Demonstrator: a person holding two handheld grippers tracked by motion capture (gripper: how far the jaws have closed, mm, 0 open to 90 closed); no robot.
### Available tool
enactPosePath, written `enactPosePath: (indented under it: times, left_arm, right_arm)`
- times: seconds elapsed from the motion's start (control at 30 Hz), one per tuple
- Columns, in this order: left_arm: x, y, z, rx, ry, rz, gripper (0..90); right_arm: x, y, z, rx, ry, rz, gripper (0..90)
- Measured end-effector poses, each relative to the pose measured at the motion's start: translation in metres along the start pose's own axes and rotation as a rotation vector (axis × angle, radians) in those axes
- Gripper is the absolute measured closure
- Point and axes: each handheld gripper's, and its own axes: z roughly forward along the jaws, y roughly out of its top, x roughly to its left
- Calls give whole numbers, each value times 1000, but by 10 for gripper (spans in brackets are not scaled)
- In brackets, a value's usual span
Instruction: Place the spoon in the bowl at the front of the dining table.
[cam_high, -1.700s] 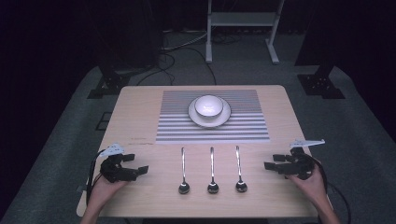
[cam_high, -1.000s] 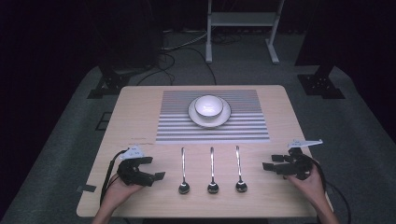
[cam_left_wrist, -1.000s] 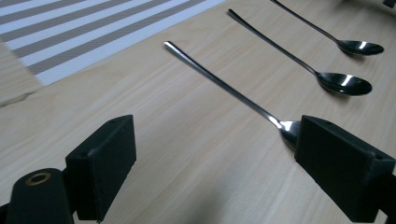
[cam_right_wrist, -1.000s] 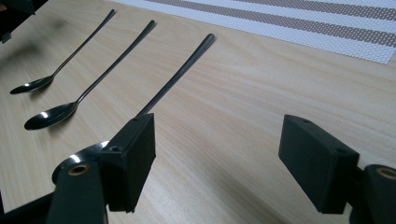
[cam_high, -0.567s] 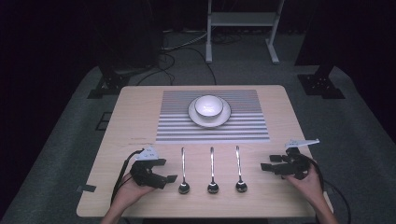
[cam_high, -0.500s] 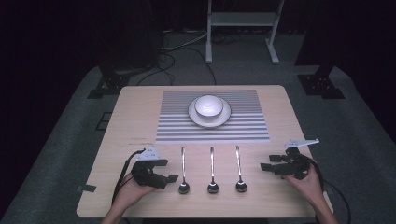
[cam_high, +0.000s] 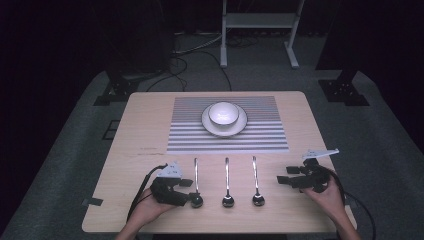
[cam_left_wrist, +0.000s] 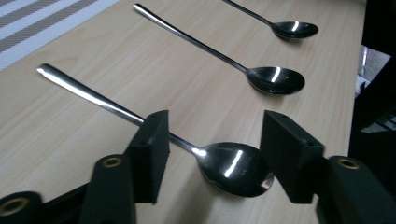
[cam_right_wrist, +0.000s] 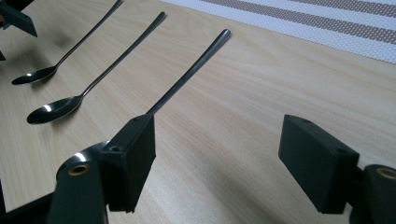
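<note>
Three steel spoons lie side by side on the wooden table, bowls toward me: left spoon (cam_high: 196, 182), middle spoon (cam_high: 227, 180), right spoon (cam_high: 255, 177). My left gripper (cam_high: 188, 192) rests low at the left spoon (cam_left_wrist: 233, 168). Its jaws have just been closing and stand on either side of the spoon's bowl and neck, and the spoon still lies flat on the wood. The right gripper (cam_high: 286, 181) sits to the right of the right spoon with its jaws wide. Nothing is between the right gripper (cam_right_wrist: 217, 154) jaws; the right spoon's handle (cam_right_wrist: 196, 70) runs off behind one jaw.
A white bowl (cam_high: 223, 112) stands on a white plate (cam_high: 225, 132) on a striped placemat (cam_high: 190, 137) at the table's far half. Bare wood lies between the placemat and the spoons. Floor stands and cables lie beyond the table.
My left gripper has slid rightward across the table to the left spoon, and its jaws have narrowed around the spoon's bowl. The right gripper has stayed put.
</note>
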Motion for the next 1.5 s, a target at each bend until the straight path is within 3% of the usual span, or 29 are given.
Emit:
enactPosePath:
  times: [0.03, 0.2, 0.47, 0.6, 0.77, 0.83, 0.97, 1.27, 1.4, 1.5]
  left_arm:
    - [-1, 0, 2, 23, -24, 11, 550]
    - [-4, 0, 4, 40, -57, 36, 702]
    - [-10, -3, 11, 93, -80, 77, 738]
    - [-12, -6, 17, 136, -66, 94, 748]
    - [-15, -8, 22, 178, -30, 148, 751]
    - [-17, -9, 22, 173, -25, 157, 751]
    - [-19, -10, 22, 168, -9, 193, 752]
    - [-20, -11, 22, 156, 9, 226, 751]
    - [-22, -11, 23, 155, 20, 237, 751]
    - [-22, -11, 23, 153, 22, 241, 751]
  right_arm:
    - [1, 0, 1, 7, 1, -1, 259]
    - [3, 1, 1, 9, 1, -10, 262]
    - [6, 1, 3, 21, 4, -14, 271]
    - [7, 3, 3, 12, 15, -12, 270]
    - [14, 9, 5, -3, 52, -12, 269]
    - [17, 13, 9, 7, 73, 1, 264]
    - [26, 22, 16, 37, 102, -19, 268]
    - [40, 61, 33, 27, 241, -15, 264]
    - [45, 77, 41, 57, 263, -28, 263]
    - [48, 83, 44, 71, 250, -44, 263]
